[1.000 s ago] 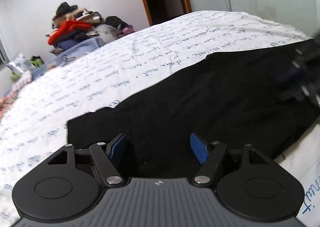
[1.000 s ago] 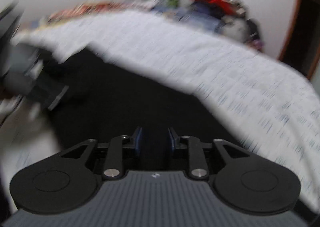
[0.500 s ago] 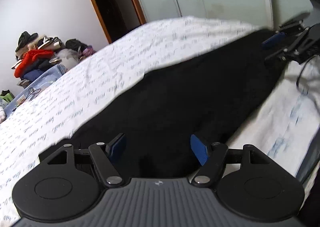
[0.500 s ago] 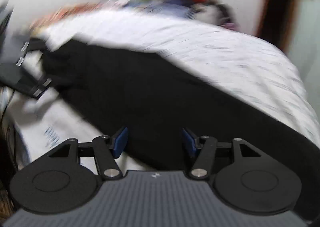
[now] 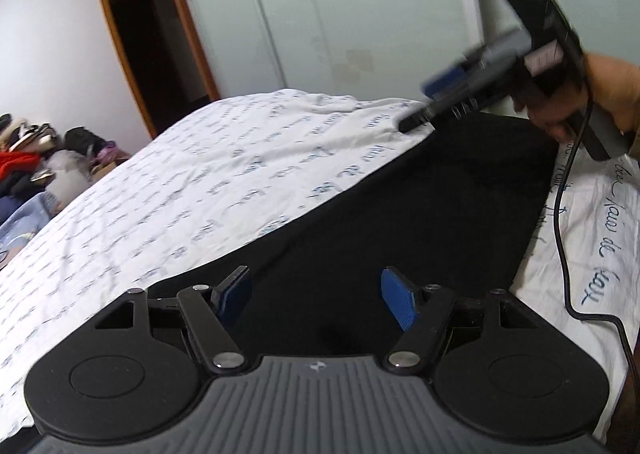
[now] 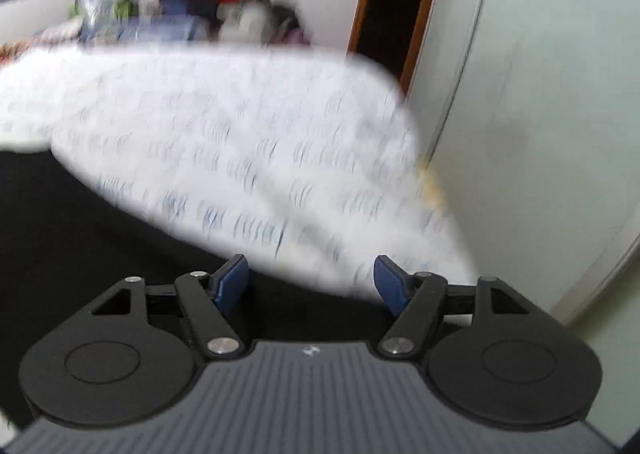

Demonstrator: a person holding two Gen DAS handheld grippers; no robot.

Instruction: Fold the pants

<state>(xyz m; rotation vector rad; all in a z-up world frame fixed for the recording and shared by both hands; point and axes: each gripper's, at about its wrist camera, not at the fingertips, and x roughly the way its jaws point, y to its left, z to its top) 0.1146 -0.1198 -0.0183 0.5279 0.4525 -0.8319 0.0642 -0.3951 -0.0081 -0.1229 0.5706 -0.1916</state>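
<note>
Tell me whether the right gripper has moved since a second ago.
Yes. The right gripper swung rightward: the doorway went from its view's right edge toward centre, and its jaws opened.

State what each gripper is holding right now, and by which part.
Nothing is held. The left gripper and the right gripper both stand open with nothing between the fingers, above the black pants lying on the bed sheet.

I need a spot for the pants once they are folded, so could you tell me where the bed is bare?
The white printed sheet is bare from the far edge of the black pants up to the clothes pile by the wall. A narrower strip lies right of the pants, crossed by a black cable. The right claw crowds the pants' far end.
</note>
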